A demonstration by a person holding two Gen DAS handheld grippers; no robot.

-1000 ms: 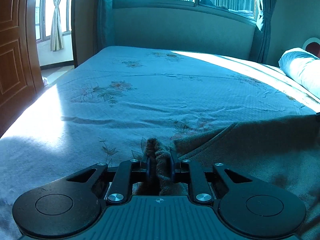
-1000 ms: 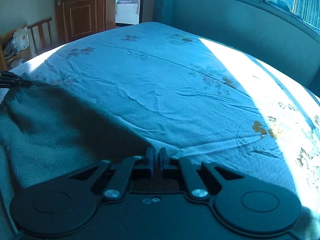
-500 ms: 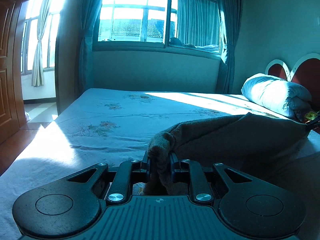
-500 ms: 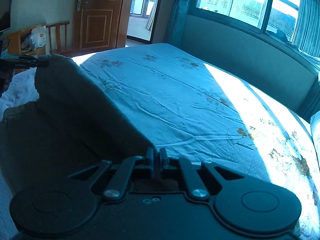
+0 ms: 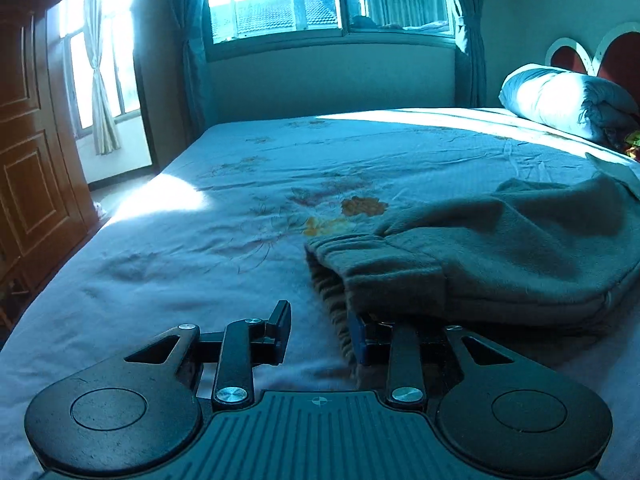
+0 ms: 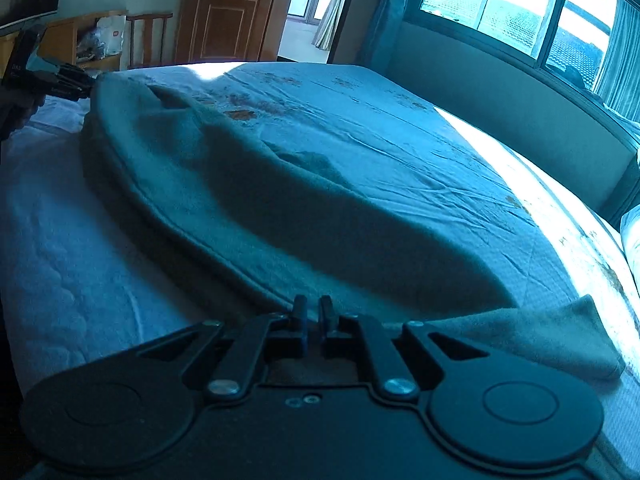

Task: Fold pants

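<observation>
A: Where were the pants (image 5: 500, 248) when you looked along your left hand-held gripper (image 5: 320, 330)?

B: You had them lying on the bed (image 5: 200, 248), to the right of the middle in that view, doubled over so that 2 layers showed along the near edge. The gathered waistband faced your left hand-held gripper and hung against its right finger (image 5: 358, 334).

A: And was that gripper pinching them?

B: No. Your left jaws were opening. The left finger stood clear over bare sheet, and only the right one touched the cloth, so nothing was clamped.

A: What about your right hand-held gripper (image 6: 313, 312)?

B: Its jaws were pressed together at the seamed edge of the pants (image 6: 280, 216). The edge ran straight into the fingertips, but you could not tell from that view whether cloth was caught between them. A loose corner of the pants lay just to the right of it.

A: Could you see 1 gripper from the other?

B: Yes. From the right wrist, your left hand-held gripper (image 6: 86, 82) showed at the far left, at the far end of the pants, where they rose in a ridge.

A: Anything else on the bed?

B: A rolled quilt (image 5: 560, 96) sat by the headboard (image 5: 592, 56), well apart from the pants. Sun fell across the floral sheet below the window (image 5: 320, 0).
</observation>
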